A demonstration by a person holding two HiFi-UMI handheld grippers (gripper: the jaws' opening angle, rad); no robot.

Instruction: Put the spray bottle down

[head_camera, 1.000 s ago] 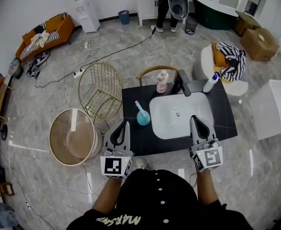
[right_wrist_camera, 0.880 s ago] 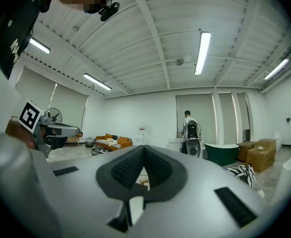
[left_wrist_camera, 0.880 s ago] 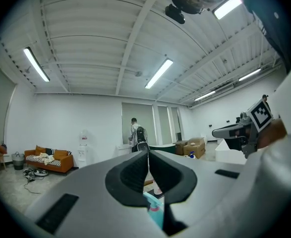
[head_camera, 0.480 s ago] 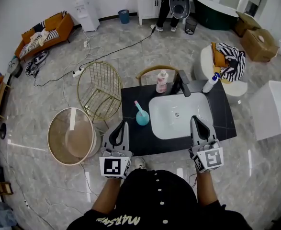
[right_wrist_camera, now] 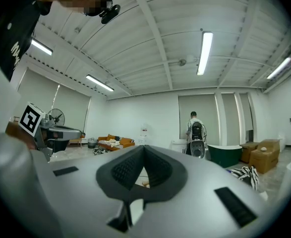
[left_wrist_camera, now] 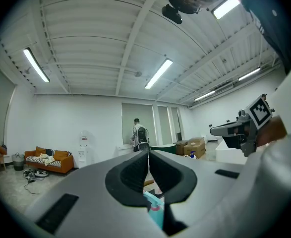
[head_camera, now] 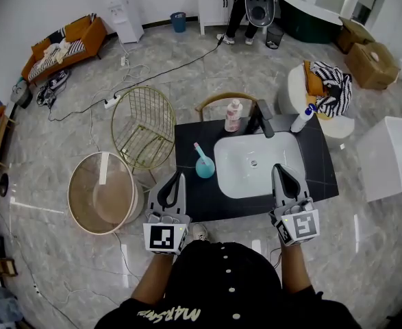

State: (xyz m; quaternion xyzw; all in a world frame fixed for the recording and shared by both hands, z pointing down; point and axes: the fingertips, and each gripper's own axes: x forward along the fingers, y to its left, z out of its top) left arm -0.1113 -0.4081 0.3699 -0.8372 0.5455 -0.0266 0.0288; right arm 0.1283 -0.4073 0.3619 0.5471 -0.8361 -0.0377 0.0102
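A teal spray bottle (head_camera: 204, 164) with a pink nozzle stands upright on the black counter (head_camera: 192, 192), just left of the white sink (head_camera: 255, 164). My left gripper (head_camera: 174, 178) hovers over the counter's front left, a short way in front of the bottle and apart from it, shut with nothing between its jaws. In the left gripper view the bottle (left_wrist_camera: 155, 212) shows low down, beyond the gripper (left_wrist_camera: 147, 155). My right gripper (head_camera: 281, 171) reaches over the sink's front right rim, shut and empty; in its own view the gripper (right_wrist_camera: 144, 148) has its jaws touching.
A pink soap bottle (head_camera: 233, 116) and a black faucet (head_camera: 262, 118) stand at the counter's back. A white bottle with a blue cap (head_camera: 302, 118) is at the back right corner. A gold wire chair (head_camera: 146, 129) and a round tub (head_camera: 105, 194) stand left of the counter.
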